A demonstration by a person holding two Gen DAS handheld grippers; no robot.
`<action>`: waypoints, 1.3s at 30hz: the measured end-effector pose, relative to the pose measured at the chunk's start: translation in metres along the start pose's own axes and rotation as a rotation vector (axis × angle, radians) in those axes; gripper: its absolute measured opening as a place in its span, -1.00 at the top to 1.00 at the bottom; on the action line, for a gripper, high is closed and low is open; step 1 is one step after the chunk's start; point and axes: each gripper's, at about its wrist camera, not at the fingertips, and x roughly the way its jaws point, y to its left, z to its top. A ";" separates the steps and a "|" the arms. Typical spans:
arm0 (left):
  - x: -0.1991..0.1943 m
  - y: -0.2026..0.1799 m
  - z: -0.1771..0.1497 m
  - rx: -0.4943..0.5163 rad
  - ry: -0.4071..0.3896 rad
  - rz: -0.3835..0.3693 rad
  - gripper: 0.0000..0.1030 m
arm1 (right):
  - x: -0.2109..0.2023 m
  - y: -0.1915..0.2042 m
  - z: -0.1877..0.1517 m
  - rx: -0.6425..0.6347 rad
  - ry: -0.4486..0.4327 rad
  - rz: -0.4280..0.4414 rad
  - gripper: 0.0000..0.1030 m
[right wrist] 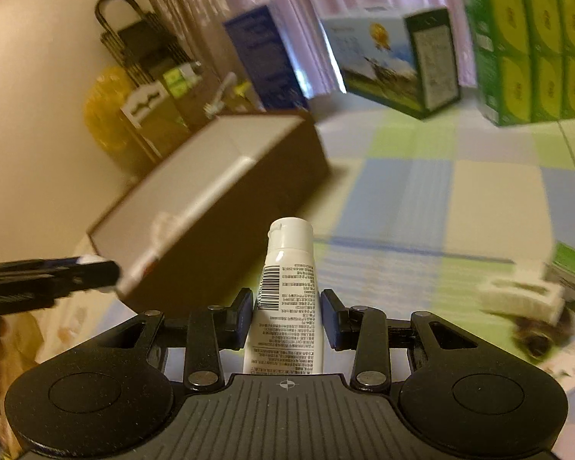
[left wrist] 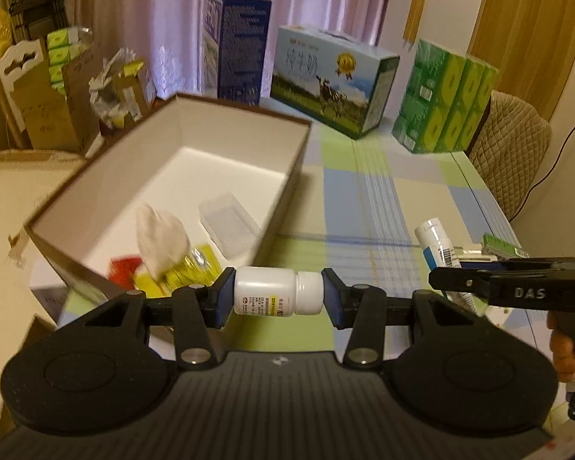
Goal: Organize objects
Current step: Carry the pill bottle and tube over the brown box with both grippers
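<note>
The left gripper [left wrist: 278,293] clamps a small white pill bottle [left wrist: 276,291] end to end just beside the open storage box [left wrist: 226,115], a light, rigid, slick load, while the right gripper [right wrist: 286,320] pinches a soft squeezable tube [right wrist: 287,299] mid-body, near that box.

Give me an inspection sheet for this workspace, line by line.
Surface: table under checked cloth.
Job's things: open box holding a clear case, tissue and packets; white pill bottle; white tube.
Clutter: milk carton, blue carton, green tissue packs, white hair clip.
Grippers: left tool shut on the bottle; right tool shut on the tube.
Cables: one to a wall socket.
Surroundings: curtain, padded chair, cardboard boxes.
</note>
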 end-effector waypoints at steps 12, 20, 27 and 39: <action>0.021 0.098 0.044 0.031 -0.006 -0.002 0.18 | 0.071 0.106 0.051 0.017 -0.028 0.076 0.32; 0.052 0.143 0.071 0.054 0.009 -0.002 0.18 | 0.124 0.134 0.077 -0.022 -0.033 0.014 0.32; 0.096 0.156 0.093 0.084 0.041 -0.025 0.18 | 0.163 0.127 0.097 -0.040 -0.032 -0.053 0.32; 0.171 0.159 0.129 0.130 0.086 -0.070 0.18 | 0.228 0.092 0.132 -0.069 0.043 -0.182 0.32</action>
